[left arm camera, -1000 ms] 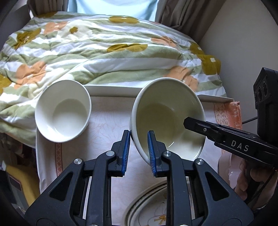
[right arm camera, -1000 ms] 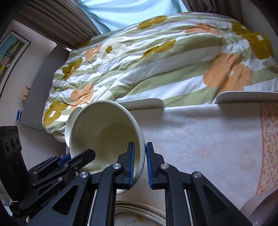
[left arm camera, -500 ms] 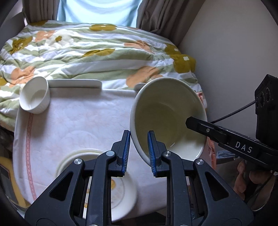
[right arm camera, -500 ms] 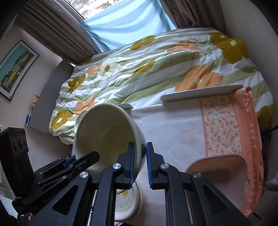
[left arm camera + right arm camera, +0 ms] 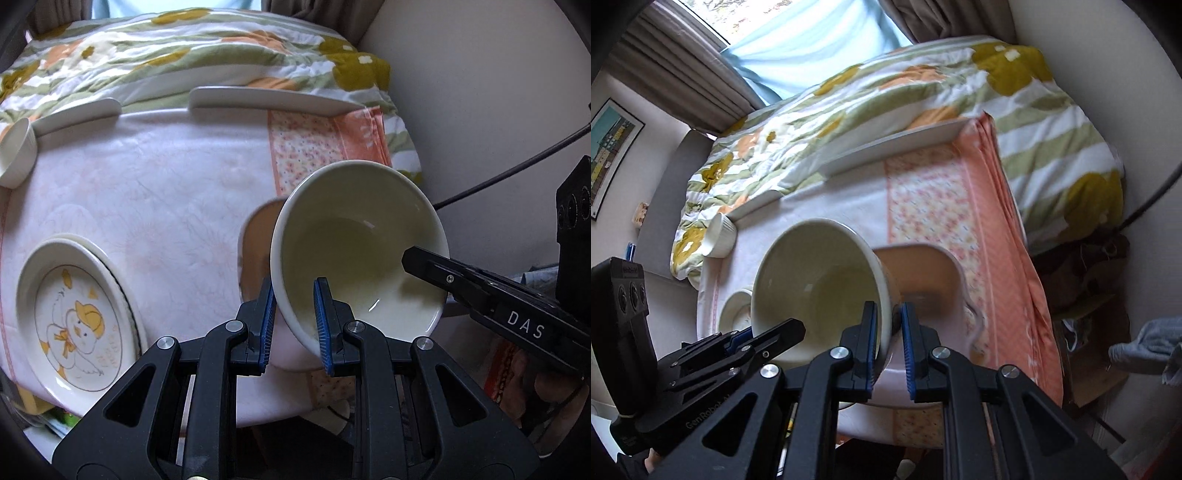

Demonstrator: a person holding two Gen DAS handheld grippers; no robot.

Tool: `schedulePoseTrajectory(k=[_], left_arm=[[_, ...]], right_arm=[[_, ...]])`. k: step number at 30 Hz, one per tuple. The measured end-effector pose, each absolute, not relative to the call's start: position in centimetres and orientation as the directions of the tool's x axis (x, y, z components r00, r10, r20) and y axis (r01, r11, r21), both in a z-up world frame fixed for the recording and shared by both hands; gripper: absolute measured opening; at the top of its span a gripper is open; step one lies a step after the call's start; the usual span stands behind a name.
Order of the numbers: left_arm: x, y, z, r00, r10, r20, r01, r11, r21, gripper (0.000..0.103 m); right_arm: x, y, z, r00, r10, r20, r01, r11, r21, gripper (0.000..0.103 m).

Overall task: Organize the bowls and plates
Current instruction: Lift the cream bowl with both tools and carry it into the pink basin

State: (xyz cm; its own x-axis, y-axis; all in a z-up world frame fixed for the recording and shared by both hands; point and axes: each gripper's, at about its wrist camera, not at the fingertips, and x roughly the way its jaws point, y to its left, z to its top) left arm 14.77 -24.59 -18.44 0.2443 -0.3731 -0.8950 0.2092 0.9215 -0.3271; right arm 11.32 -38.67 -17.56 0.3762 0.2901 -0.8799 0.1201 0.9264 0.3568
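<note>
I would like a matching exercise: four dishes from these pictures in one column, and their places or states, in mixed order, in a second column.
Things:
1. large bowl
2. small bowl
3. duck plate
4. tan dish

Places or states:
A. far left corner of the table
B. stacked on another plate
C. held tilted by the left gripper and right gripper
D. on the table, partly behind the large bowl

Pairs: 1-C, 2-A, 3-B, 4-D

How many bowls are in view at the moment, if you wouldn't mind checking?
2. The large cream bowl is held tilted above the table, gripped by the left gripper and right gripper. The small white bowl sits at the table's far left corner. Others may be hidden.
</note>
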Motion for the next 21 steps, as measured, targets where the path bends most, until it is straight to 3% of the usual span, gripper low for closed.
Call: schedulePoseTrajectory(k=[21], left_arm=[[17.1,-29.7,-24.8,0.163,-0.095,-0.982,0.360,0.932,-0.031,0.018]], right_arm=[[11.8,-40.3,-24.3,0.279,0.284,-0.917,0.209,0.915,0.346,0.012]])
